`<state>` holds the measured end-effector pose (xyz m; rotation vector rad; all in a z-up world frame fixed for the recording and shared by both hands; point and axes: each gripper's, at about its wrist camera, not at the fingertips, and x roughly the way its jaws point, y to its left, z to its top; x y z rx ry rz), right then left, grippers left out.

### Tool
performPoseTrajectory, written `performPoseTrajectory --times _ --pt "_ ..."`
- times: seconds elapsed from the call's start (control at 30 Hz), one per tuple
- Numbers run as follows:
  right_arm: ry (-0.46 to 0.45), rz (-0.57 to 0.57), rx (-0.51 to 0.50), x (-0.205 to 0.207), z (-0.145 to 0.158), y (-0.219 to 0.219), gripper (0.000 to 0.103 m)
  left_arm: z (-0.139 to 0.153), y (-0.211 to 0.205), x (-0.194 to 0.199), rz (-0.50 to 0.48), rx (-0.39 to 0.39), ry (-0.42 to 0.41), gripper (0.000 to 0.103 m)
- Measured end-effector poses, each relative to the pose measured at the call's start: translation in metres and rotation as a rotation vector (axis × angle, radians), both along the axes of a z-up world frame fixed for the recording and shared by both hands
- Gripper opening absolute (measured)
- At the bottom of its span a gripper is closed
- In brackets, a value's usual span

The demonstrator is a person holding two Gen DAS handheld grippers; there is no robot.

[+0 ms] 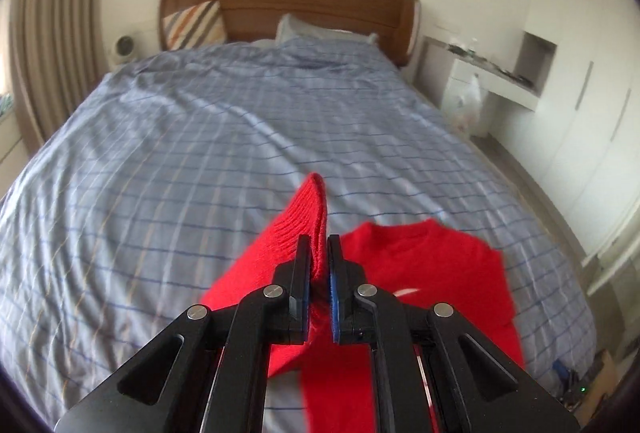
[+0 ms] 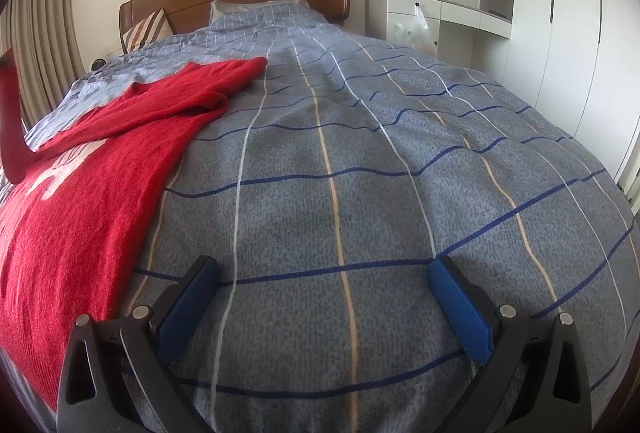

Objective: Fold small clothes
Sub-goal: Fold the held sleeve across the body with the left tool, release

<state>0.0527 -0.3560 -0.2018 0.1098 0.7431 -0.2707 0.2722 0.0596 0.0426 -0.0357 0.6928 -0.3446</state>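
**Desk:** Gripping what, exactly, on the left side?

**Caption writer:** A sleeve of the red knit sweater. The left gripper is clamped on it, pads pressed into the ribbed cuff end, which stands up beyond the fingertips. That sleeve is lifted off the checked blue duvet. The sweater's body lies flat just right of the gripper, neckline towards the wooden headboard, a white motif partly showing on the chest.

**Desk:** And moving right?

**Caption writer:** The right gripper sits low over bare duvet, jaws spread wide, nothing between its blue pads. In its view the sweater fills the left side, the far sleeve stretched flat towards the headboard end, the raised sleeve a red strip at the picture's left edge.

**Desk:** So what does the fold turn on?

**Caption writer:** On direction. The garment's long axis runs from the foot of the bed towards the headboard, and the held sleeve hangs on its left flank. The body lies to the right of the left gripper, so the likely move is carrying the sleeve rightward across the chest. The left hand is plainly the nearer; the right is beside the sweater's right edge, not touching it.

**Desk:** Risk?

**Caption writer:** Loose knit may drag the body along.
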Motion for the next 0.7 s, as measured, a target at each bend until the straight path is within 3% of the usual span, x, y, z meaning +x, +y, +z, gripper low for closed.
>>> performPoseTrajectory --times 0.1,0.13,0.17,0.23,0.4,0.7 --pt "0.001 0.001 0.001 0.0 0.0 0.0 0.103 -0.002 -0.086 -0.001 -0.149 -0.004 0.014 0.009" --pt "0.001 0.002 0.002 0.0 0.0 0.0 0.103 -0.01 -0.11 -0.001 -0.19 -0.009 0.042 0.018" --pt "0.0 0.002 0.002 -0.001 0.0 0.0 0.103 -0.021 -0.132 0.001 -0.224 -0.013 0.082 0.046" --pt "0.0 0.004 0.004 -0.001 0.0 0.0 0.103 -0.043 -0.159 -0.002 -0.231 -0.001 0.14 0.087" --pt "-0.002 0.008 0.01 -0.001 0.0 -0.002 0.103 -0.077 -0.145 -0.03 -0.208 -0.03 0.187 0.087" --pt "-0.015 0.009 0.006 -0.003 -0.001 0.0 0.103 -0.135 -0.012 -0.119 0.044 0.065 0.158 0.093"
